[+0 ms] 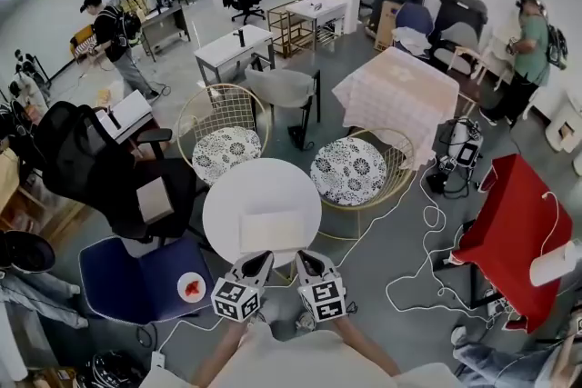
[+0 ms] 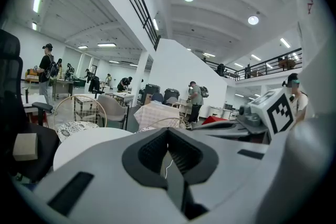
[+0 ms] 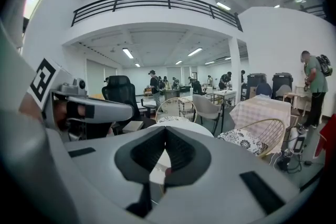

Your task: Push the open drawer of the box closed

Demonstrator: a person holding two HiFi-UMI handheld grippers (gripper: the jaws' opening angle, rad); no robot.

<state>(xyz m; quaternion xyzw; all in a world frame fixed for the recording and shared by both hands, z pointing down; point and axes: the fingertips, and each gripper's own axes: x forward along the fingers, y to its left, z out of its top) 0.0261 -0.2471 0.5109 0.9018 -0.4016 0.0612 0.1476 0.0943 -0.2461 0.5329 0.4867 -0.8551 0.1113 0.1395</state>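
Note:
On the round white table (image 1: 227, 195) lies a flat white box (image 1: 271, 230), near the table's front edge; I cannot make out its drawer. Both grippers hover side by side just in front of that edge. My left gripper (image 1: 258, 262) is shut and holds nothing, as its own view shows: left gripper (image 2: 168, 159), jaws pressed together. My right gripper (image 1: 307, 260) is shut and empty as well; in its view, right gripper (image 3: 164, 159), the dark pads meet, with the table (image 3: 181, 127) beyond them. Neither gripper touches the box.
Two wire chairs with patterned cushions (image 1: 225, 152) (image 1: 348, 168) stand behind the table. A black office chair (image 1: 91, 168) and a blue seat (image 1: 136, 282) are at the left. A red-covered table (image 1: 514, 227) and loose white cables (image 1: 427, 268) are at the right.

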